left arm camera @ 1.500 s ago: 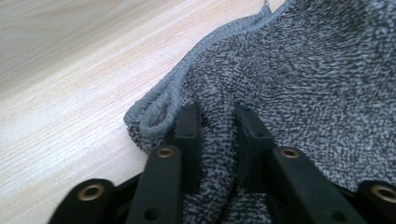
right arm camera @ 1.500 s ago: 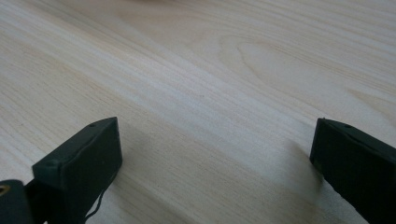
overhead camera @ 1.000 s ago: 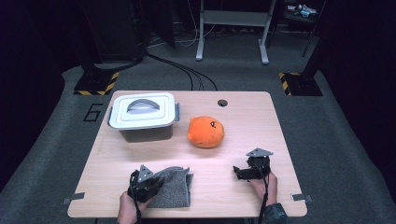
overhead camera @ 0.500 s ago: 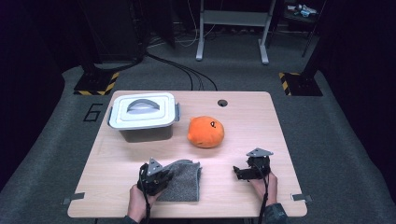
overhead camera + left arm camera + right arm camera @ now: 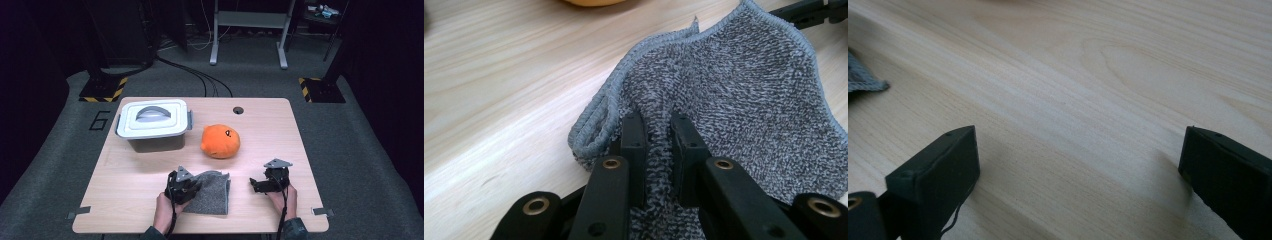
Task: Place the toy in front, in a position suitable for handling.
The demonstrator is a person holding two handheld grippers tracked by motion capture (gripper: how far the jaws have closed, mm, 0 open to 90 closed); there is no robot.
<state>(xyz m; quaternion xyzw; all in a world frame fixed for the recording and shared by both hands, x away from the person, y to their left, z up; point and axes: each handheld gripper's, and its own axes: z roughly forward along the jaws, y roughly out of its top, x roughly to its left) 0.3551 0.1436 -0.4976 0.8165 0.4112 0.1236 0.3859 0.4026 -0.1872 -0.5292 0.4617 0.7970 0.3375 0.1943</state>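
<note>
1. Since the earlier frames, the left gripper [image 5: 186,184] had slid a little toward the right gripper, and the grey cloth [image 5: 212,192] had gone from rumpled to lying flatter, stretched toward the person's right.
2. Its jaws were pressed together on a raised fold of the grey cloth [image 5: 744,95], pinching it near the rolled hem.
3. From that pinch the cloth spread away over the wooden table [image 5: 509,75], its stitched edge curling up beside the left jaw.
4. The right gripper [image 5: 265,184] rested well apart from the cloth, jaws spread wide with bare tabletop [image 5: 1088,100] between them.
5. A corner of the cloth [image 5: 863,80] showed off past its left jaw.
6. Beyond both grippers sat an orange plush toy [image 5: 220,141], roughly between them.
7. Farther out, beyond the left gripper, stood a grey lidded bin [image 5: 154,125]; its lid looked shut, though the high view was too small to be sure.
</note>
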